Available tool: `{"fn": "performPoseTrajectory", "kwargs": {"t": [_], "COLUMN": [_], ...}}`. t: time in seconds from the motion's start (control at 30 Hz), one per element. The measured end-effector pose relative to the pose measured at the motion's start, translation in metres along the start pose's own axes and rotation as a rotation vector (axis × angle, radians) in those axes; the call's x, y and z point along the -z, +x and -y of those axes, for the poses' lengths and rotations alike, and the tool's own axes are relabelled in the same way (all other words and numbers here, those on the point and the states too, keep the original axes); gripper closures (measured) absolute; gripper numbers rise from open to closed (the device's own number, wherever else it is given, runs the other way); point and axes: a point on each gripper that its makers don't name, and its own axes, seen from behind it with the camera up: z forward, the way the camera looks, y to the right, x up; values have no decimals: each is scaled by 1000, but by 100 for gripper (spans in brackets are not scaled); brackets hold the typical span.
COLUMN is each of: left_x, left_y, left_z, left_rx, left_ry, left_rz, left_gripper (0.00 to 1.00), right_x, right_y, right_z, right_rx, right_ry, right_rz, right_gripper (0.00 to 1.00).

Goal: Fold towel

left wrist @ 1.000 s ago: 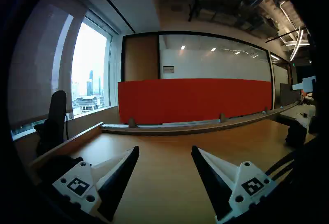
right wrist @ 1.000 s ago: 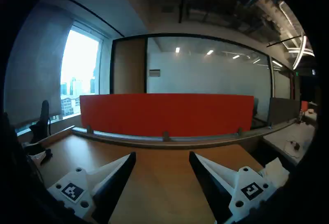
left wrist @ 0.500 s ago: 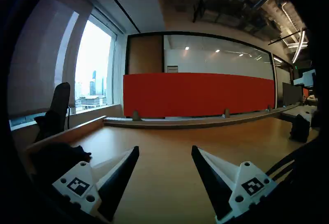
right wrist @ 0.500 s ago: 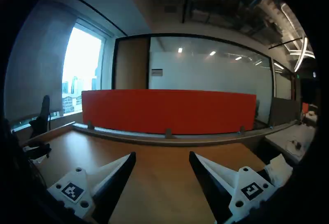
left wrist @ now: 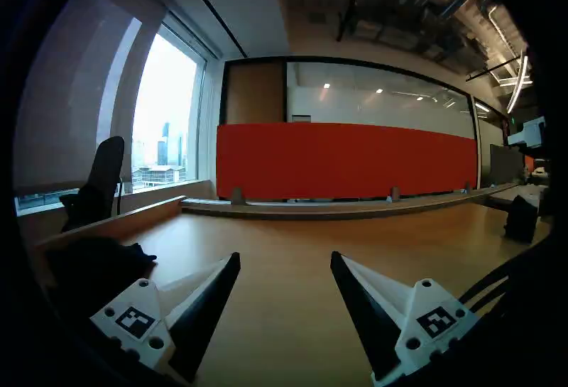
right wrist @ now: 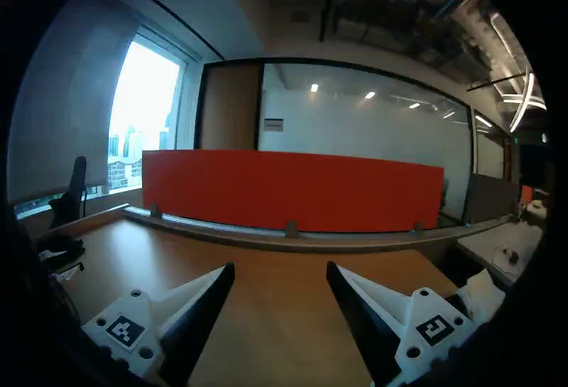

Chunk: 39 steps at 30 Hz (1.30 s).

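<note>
My left gripper [left wrist: 284, 255] is open, its two white fingers [left wrist: 202, 298] spread over the bare wooden desk [left wrist: 284, 302] with nothing between them. A dark, soft-looking heap [left wrist: 96, 263] lies on the desk to its left; I cannot tell what it is. My right gripper [right wrist: 280, 265] is open too, held low over the same kind of wooden desk [right wrist: 277, 316] and holding nothing. A crumpled white thing [right wrist: 483, 295] lies at the desk's right edge beside the right finger.
A red partition [left wrist: 348, 160] closes off the desk's far edge, with a glass wall behind it. A black office chair [left wrist: 96, 192] stands by the window on the left. A small dark object [left wrist: 522, 218] sits at the far right, and dark clutter [right wrist: 60, 248] at the left.
The red partition and the desk's far edge sit a little higher in both views than a second ago. Both grippers have stayed open with the same gap.
</note>
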Motion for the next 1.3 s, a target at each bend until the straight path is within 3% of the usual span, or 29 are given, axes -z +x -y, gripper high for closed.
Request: {"fn": "performPoseTrajectory", "kwargs": {"t": [0.9, 1.3], "left_x": [3, 3], "left_y": [3, 1], "left_z": [2, 2], "left_rx": [-11, -11], "left_ry": [6, 6], "left_rz": [-16, -16], "left_gripper": [6, 5], "right_x": [1, -3], "right_y": [-7, 2], "right_z": [-7, -36], "right_rx": [-4, 27], "right_ry": [-21, -59], "right_rz": [9, -36], "right_gripper": [0, 0]}}
